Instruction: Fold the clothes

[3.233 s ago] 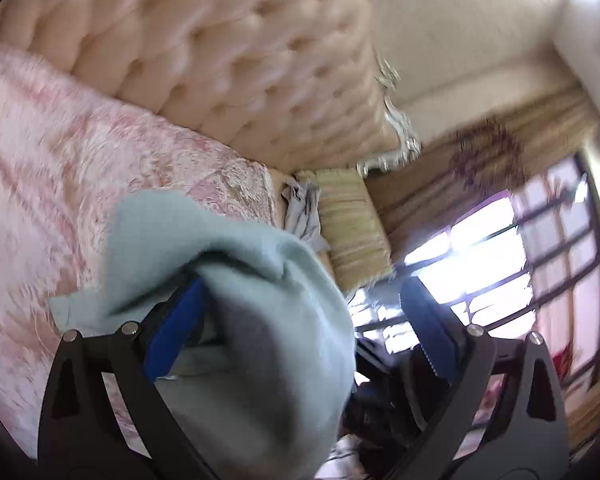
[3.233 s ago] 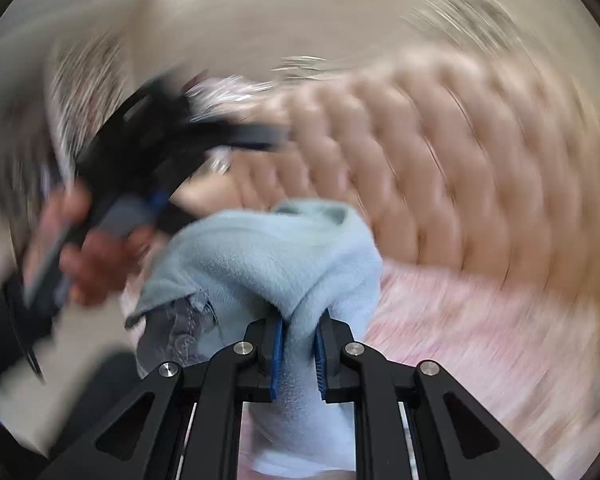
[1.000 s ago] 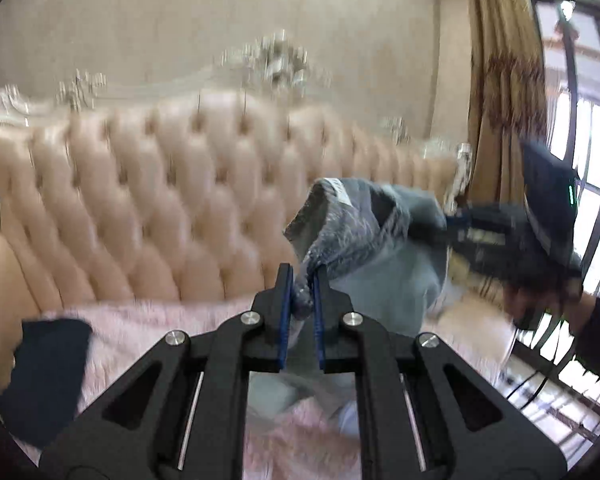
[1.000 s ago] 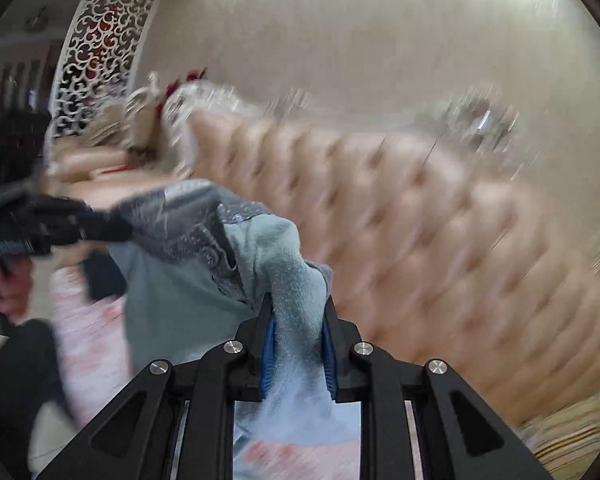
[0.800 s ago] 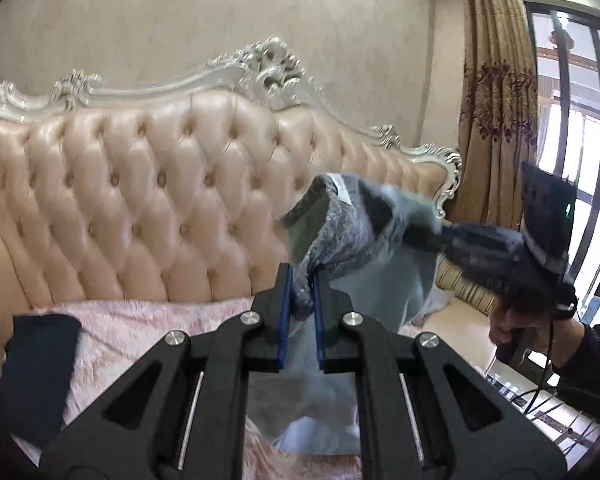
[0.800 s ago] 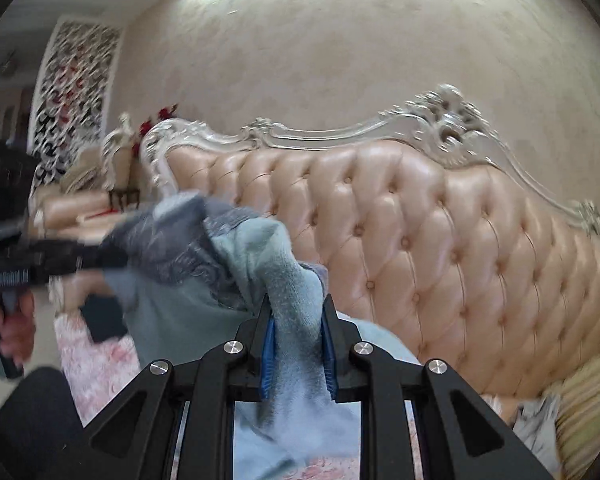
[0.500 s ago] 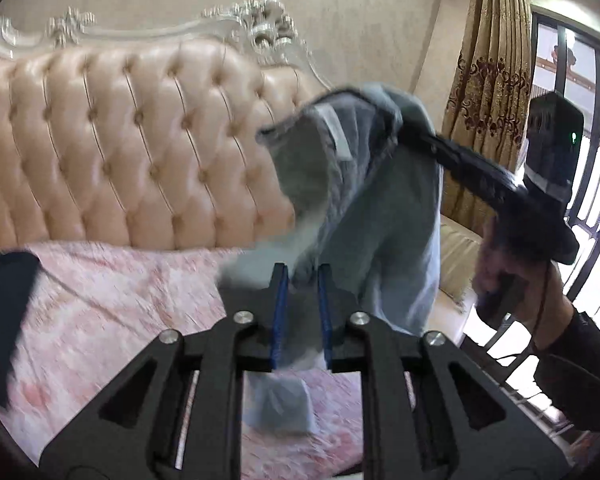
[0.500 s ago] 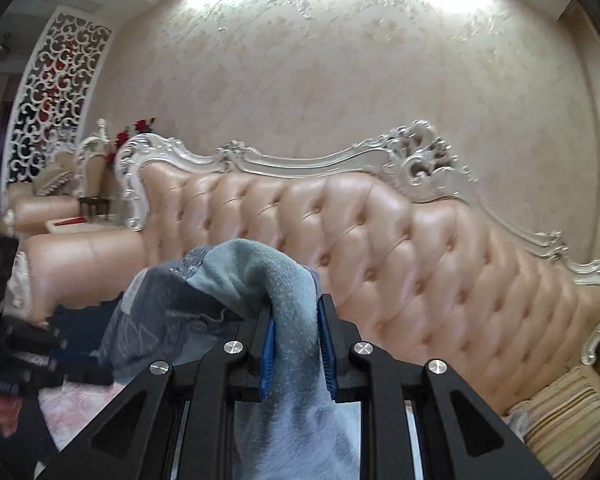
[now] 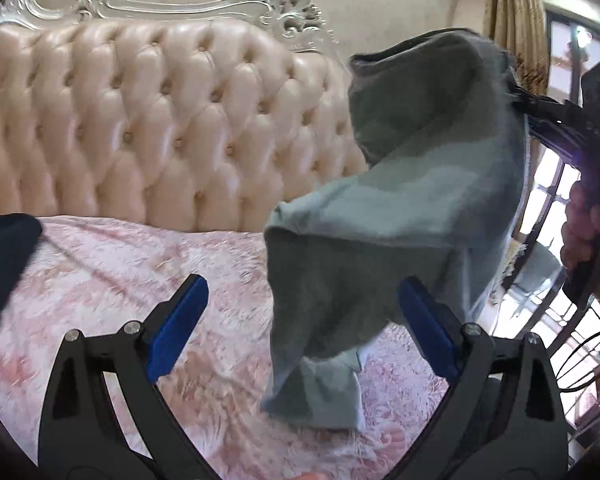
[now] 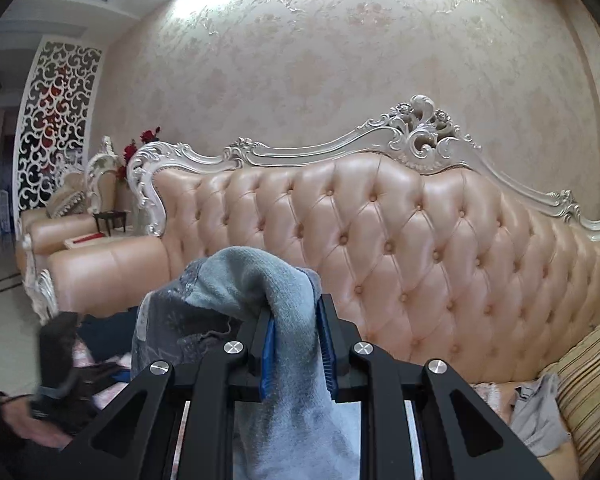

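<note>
We see the left gripper (image 9: pixel 300 320) with its jaws spread wide, gripping nothing, the blue pads (image 9: pixel 176 322) apart over the pink throw (image 9: pixel 100 288) on the sofa (image 9: pixel 160 128). The garment (image 9: pixel 400 216), pale blue-grey fleece, hangs in the air at about 1 o'clock in the left view, its lower end dangling just above the throw. Its top is held by the right gripper (image 10: pixel 296 344), whose jaws pinch a bunched fold of it. A dark cloth (image 9: pixel 4 248) lies at 9 o'clock. A hand (image 9: pixel 588 236) grips the right tool's handle at 3 o'clock.
</note>
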`<state>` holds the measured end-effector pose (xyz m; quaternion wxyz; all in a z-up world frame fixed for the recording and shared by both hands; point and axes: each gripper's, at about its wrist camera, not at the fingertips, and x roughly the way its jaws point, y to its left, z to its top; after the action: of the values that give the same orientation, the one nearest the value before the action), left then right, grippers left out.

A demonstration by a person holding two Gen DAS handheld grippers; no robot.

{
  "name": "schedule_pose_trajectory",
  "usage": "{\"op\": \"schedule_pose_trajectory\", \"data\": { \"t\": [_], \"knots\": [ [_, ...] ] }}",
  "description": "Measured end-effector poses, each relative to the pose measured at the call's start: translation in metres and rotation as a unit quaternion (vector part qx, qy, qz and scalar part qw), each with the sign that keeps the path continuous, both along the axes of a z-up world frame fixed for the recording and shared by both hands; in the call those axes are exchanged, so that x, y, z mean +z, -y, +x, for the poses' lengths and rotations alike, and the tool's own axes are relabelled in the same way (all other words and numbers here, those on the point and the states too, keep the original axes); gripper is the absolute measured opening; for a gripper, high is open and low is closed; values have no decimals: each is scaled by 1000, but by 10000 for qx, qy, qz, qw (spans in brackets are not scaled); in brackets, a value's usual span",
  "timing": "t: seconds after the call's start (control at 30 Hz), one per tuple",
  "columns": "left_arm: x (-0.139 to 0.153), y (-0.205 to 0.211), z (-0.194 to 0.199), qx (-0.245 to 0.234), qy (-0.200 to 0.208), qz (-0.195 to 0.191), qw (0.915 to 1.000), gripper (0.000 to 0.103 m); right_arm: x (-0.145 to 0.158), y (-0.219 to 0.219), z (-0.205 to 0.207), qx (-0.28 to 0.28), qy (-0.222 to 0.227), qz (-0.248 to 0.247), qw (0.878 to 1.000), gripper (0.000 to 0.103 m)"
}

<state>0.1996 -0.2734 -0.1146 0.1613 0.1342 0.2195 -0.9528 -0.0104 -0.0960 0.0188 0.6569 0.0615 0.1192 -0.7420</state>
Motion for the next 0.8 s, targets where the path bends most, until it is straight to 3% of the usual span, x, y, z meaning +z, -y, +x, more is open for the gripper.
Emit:
{"op": "schedule_pose_trajectory", "data": {
  "t": [0.1, 0.17, 0.23, 0.27, 0.33, 0.4, 0.5, 0.63, 0.8],
  "knots": [
    [-15, 22, -17, -255, 15, 102, 9996, 95, 5, -4, 2, 184, 9, 44, 9998, 20],
    [-23, 36, -26, -442, -10, 314, 9985, 85, 9, -7, 4, 291, -1, 67, 9996, 20],
    [-25, 48, -33, -1032, -318, 838, 9906, 62, 10, -10, 4, 372, 18, 83, 9993, 20],
    [-23, 49, -37, -1224, -288, 935, 9876, 54, 9, -13, 2, 358, 41, 87, 9993, 20],
    [-15, 46, -45, -1461, -38, 956, 9846, 20, 5, -18, -3, 252, 132, 90, 9996, 20],
    [2, 42, -45, -1309, 228, 788, 9880, 6, -3, -24, -10, 77, 265, 91, 9996, 20],
    [34, 36, -40, -892, 518, 453, 9936, 4, -37, -33, -21, -226, 611, 222, 9976, 20],
    [88, 32, -21, -203, 305, -55, 9993, 3, -82, -44, -34, -619, 1074, 399, 9915, 20],
    [127, 15, -29, 17, 356, -762, 9965, 3, -150, -47, -9, -261, 1454, 948, 9845, 21]
  ]
}}
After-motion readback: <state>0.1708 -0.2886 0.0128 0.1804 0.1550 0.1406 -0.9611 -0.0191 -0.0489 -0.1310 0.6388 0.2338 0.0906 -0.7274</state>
